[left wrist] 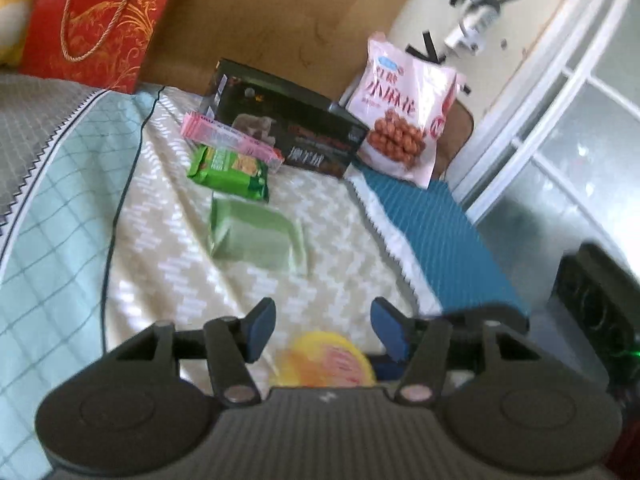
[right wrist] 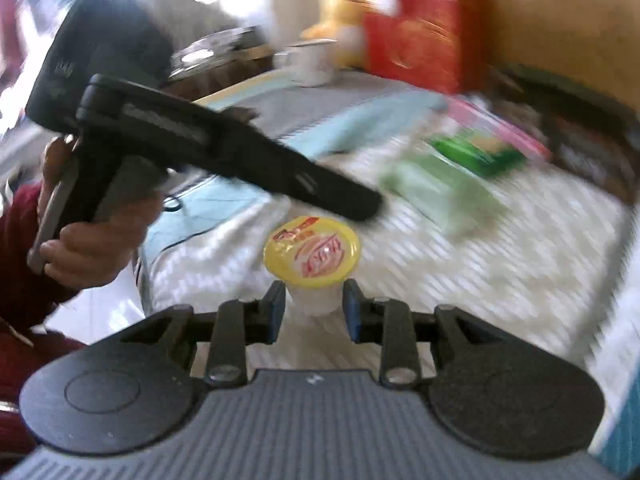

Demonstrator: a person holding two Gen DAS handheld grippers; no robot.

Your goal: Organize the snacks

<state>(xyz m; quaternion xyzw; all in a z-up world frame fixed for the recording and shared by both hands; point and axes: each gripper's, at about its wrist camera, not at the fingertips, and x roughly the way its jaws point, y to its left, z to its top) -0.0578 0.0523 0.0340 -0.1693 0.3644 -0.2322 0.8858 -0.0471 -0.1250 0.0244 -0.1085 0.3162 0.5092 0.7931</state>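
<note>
A: Nearest, the right gripper [right wrist: 314,306] clamps the white body of the yellow-lidded cup [right wrist: 312,254]. The left gripper [left wrist: 322,330] stands open and empty above it.

B: So one snack is in hand?

A: Yes. Farther off, the pale green packet [left wrist: 256,236], green biscuit pack [left wrist: 230,172], pink box [left wrist: 232,140], black box [left wrist: 288,128] and pink bag [left wrist: 404,116] lie loosely on the bedspread [left wrist: 340,248], seemingly unsorted.

Motion smears the far snack packets [right wrist: 476,152] and red gift bag [right wrist: 416,36] in the right wrist view, and the left gripper's body hides the lower part of the yellow-lidded cup [left wrist: 326,358].
</note>
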